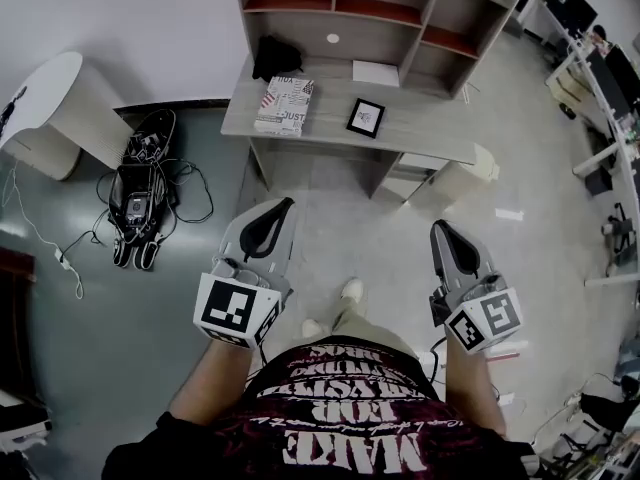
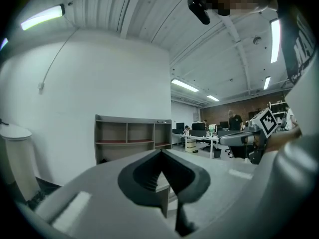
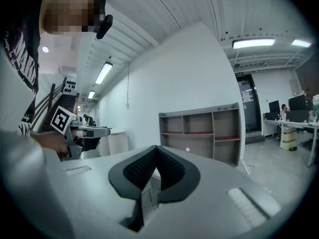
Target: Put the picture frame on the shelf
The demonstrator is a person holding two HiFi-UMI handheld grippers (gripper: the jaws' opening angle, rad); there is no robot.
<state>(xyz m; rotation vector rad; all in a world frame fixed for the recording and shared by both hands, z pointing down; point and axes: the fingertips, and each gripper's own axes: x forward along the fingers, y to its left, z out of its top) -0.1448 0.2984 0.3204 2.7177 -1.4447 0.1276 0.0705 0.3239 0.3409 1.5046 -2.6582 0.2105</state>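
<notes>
Your picture frame (image 1: 366,117) sits on the tabletop (image 1: 430,130) below the shelf (image 1: 390,10), well ahead and midway between the left gripper (image 1: 282,208) and right gripper (image 1: 441,230). Both jaws are closed and empty.

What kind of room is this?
Probably a big open office or workshop. There are long desks with computer screens, a shelf unit against the wall, and strip lights on a high ceiling.

From head height you're looking steeply down on the desk (image 1: 330,118) and shelf (image 1: 420,23), well off. Both gripper views are facing roughly level, sharing that shelf (image 2: 132,142) (image 3: 199,132) in the distance.
</notes>
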